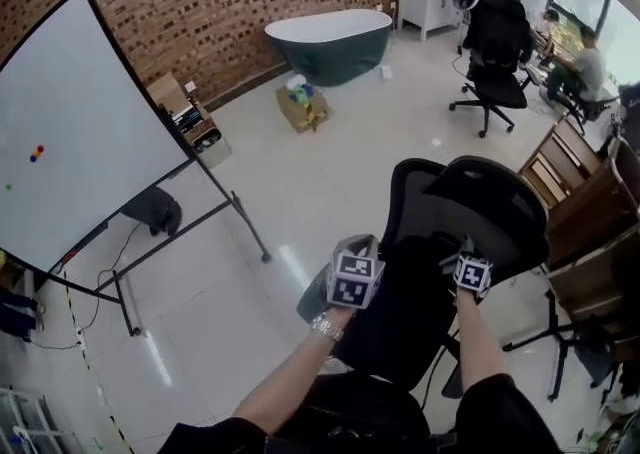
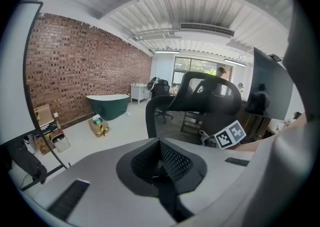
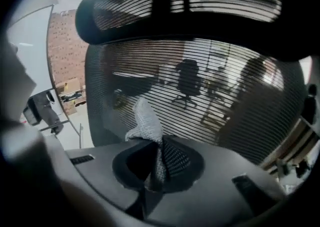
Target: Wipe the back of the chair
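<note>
- Standing on the pale floor (image 1: 300,172), the black mesh office chair (image 1: 500,207) shows its backrest to both tools.
- Left tool (image 2: 161,163): jaws pressed together on nothing, off the chair's left edge.
- Right tool (image 3: 155,163): close before the chair's backrest, jaws clamped on a white cloth (image 3: 145,121).
- Cloth: sticks up from those jaws, beside the chair's mesh; contact unclear.

Tiled floor (image 1: 330,172) w/ mesh chair (image 1: 500,212), green tub (image 1: 330,42), box (image 1: 303,107), whiteboard (image 1: 80,132).

Black mesh chair back (image 3: 225,86), white knobbly cloth (image 3: 145,119), seemingly glossy floor (image 1: 320,172)
</note>
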